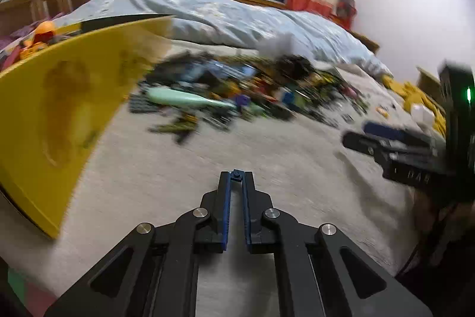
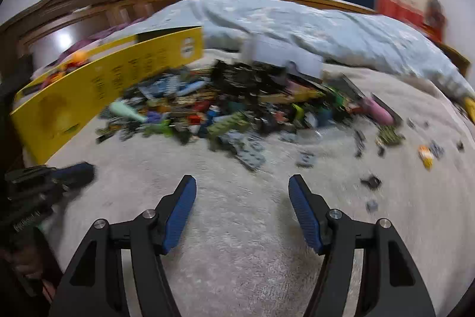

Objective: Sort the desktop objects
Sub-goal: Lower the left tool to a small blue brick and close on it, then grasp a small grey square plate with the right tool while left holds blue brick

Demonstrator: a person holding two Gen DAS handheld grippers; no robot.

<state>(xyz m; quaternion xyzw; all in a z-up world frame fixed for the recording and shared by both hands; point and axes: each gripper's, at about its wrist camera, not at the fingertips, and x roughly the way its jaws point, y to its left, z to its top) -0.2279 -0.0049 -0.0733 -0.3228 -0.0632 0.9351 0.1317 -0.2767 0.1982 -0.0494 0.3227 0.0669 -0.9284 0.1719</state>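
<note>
Ahead, bare blanket (image 2: pixel 237 228) separates right gripper (image 2: pixel 242 186) from brick pile (image 2: pixel 237 109).

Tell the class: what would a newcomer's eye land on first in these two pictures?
First, the jumbled heap of multicoloured plastic building bricks mid-bed on the pale fuzzy blanket. Next, the big bright yellow cardboard box standing at its left. Then the left gripper, pinching a tiny dark blue brick.

A tiny dark-blue brick (image 1: pixel 236 176) sits pinched, beyond it a jumbled brick pile (image 1: pixel 237 97).
</note>
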